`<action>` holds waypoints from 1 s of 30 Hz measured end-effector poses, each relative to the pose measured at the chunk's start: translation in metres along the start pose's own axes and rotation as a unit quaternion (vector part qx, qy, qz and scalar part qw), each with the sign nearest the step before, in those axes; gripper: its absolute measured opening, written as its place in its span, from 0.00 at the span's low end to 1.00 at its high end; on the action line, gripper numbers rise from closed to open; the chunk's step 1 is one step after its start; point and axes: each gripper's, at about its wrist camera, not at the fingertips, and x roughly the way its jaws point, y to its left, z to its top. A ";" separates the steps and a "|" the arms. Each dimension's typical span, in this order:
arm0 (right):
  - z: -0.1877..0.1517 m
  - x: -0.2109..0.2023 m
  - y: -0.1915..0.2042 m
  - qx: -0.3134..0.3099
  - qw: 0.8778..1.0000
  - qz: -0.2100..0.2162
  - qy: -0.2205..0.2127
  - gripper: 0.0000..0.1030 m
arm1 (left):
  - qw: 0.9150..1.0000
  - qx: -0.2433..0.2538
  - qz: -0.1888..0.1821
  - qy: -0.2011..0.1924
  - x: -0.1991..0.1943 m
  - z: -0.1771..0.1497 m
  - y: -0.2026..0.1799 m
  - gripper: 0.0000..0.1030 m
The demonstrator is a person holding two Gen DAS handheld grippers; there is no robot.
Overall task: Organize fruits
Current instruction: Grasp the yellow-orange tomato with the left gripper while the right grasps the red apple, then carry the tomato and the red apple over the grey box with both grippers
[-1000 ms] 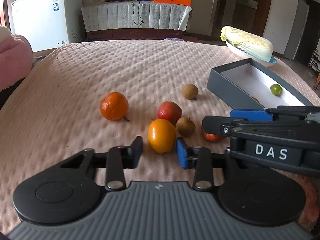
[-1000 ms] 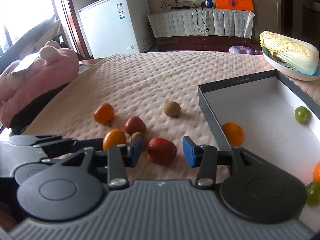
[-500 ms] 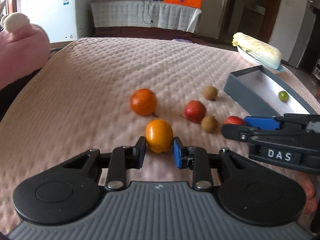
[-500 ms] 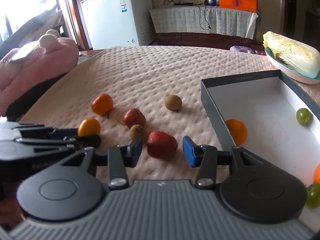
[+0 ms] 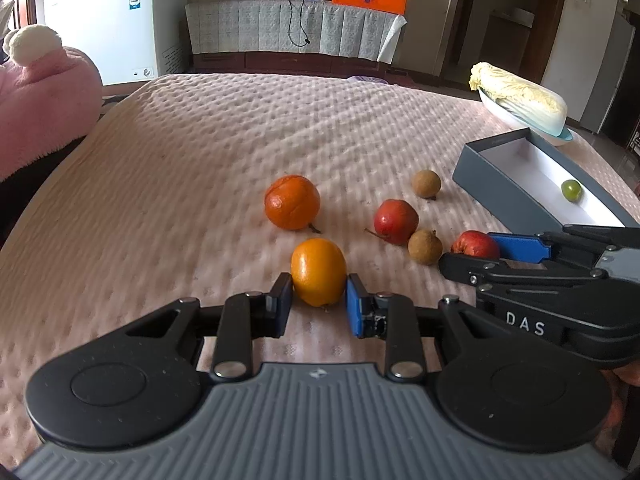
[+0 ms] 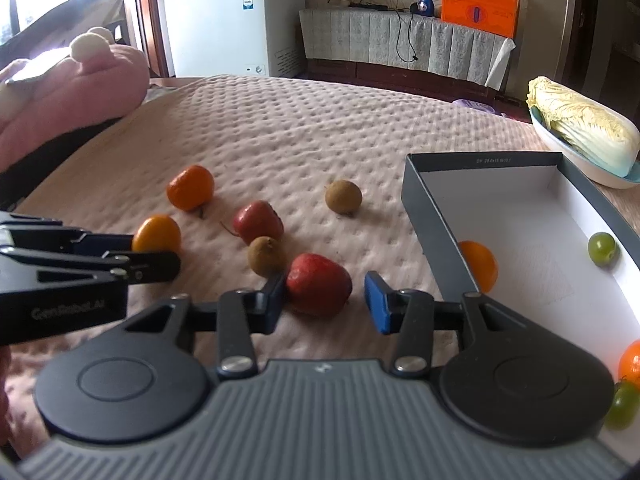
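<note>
The left claw [image 5: 319,305] is clamped on a yellow-orange fruit [image 5: 318,271] resting on the bed [image 5: 200,152], toward its near edge. The right claw [image 6: 325,299] is spread apart around a red fruit [image 6: 319,284], one finger touching it, the other clear. The grey box [image 6: 432,216] by the bed's right edge holds a few oranges and green fruits. Six fruits lie outside it, so roughly half the sorting looks left

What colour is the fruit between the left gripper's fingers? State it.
Yellow-orange. The fruit between the left gripper fingers shows best in the left wrist view.
</note>
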 end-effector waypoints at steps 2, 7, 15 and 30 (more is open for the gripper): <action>0.000 -0.001 0.000 -0.001 1.000 0.002 0.001 0.35 | 1.000 -0.002 0.001 0.000 -0.001 0.000 0.001 0.32; 0.001 -0.010 -0.002 0.008 1.000 0.017 0.004 0.35 | 1.000 -0.006 0.005 -0.005 -0.005 0.003 0.003 0.32; 0.004 -0.036 -0.009 0.019 0.999 0.043 -0.013 0.35 | 1.000 -0.003 0.006 -0.017 -0.014 0.008 -0.003 0.32; 0.007 -0.089 -0.034 0.038 0.996 0.061 -0.061 0.35 | 0.998 0.020 -0.016 -0.053 -0.034 0.022 -0.046 0.32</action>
